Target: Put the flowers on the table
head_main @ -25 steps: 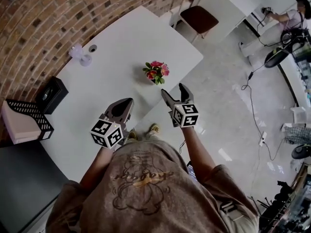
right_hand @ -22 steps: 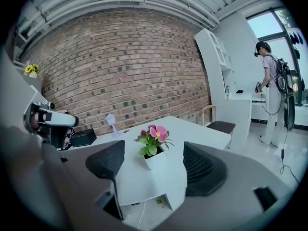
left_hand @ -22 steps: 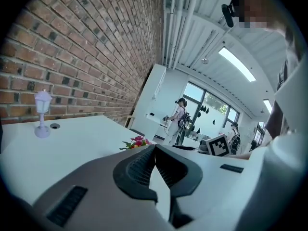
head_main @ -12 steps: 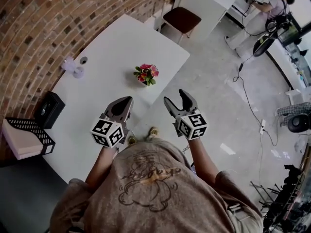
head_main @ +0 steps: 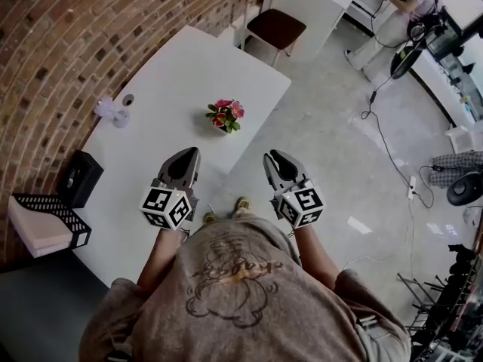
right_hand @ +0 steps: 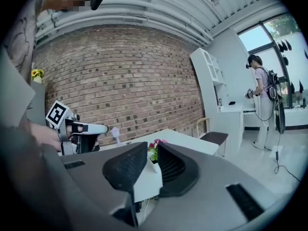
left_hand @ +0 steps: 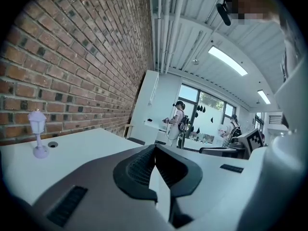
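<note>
A small pot of pink and red flowers [head_main: 224, 116] stands upright on the white table [head_main: 173, 66], close to its near edge. Both grippers hover short of it, near the person's body. My left gripper [head_main: 190, 152] is above the table's near edge, its jaws together with nothing in them [left_hand: 155, 149]. My right gripper [head_main: 273, 157] is over the floor, right of the table. Its jaws are closing, a narrow gap still shows, and nothing is between them. In the right gripper view the flowers [right_hand: 155, 147] show far off through that gap [right_hand: 151, 154].
A lilac toy lamp [head_main: 113, 111] stands by the brick wall, with a black box [head_main: 78, 178] and a mesh file tray [head_main: 49, 221] at the table's left end. A chair [head_main: 275, 27] stands beyond the table. Cables [head_main: 385, 138] cross the floor; a person [head_main: 407, 2] stands at the far right.
The right gripper's jaws went from wide open to a narrow gap, and it drew back a little from the flowers. The left gripper stayed shut and hardly moved.
</note>
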Motion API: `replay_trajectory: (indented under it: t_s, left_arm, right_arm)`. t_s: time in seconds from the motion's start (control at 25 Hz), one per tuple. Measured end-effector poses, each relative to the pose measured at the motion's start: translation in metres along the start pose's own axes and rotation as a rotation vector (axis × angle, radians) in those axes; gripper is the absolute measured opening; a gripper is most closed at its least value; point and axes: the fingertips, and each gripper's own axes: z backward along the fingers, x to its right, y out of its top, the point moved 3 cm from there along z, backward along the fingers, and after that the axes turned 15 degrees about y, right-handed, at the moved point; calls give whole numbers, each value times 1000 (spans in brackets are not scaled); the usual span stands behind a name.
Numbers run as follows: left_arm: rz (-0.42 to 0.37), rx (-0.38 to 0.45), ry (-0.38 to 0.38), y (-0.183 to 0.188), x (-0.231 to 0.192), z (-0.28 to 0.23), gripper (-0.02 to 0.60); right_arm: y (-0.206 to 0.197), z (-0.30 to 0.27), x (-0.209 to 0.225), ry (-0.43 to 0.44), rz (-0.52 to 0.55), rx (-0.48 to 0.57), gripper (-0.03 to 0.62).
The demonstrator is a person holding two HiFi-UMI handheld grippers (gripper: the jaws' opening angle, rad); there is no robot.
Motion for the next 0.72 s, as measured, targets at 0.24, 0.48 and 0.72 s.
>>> replay_trajectory:
  t_s: [0.24,0.48,0.72]
  left_arm:
    - [-13,6,38,-3,-14,4,21]
    - [-11,7,59,-7,-25,7,20]
    - [-5,6,55,-10,-28,7,21]
  right_arm:
    - [-1,0,2,-25,16,10,5]
    - [-5,1,2,-49,14,6,5]
    - [-1,-5,-5,-49,25,21,5]
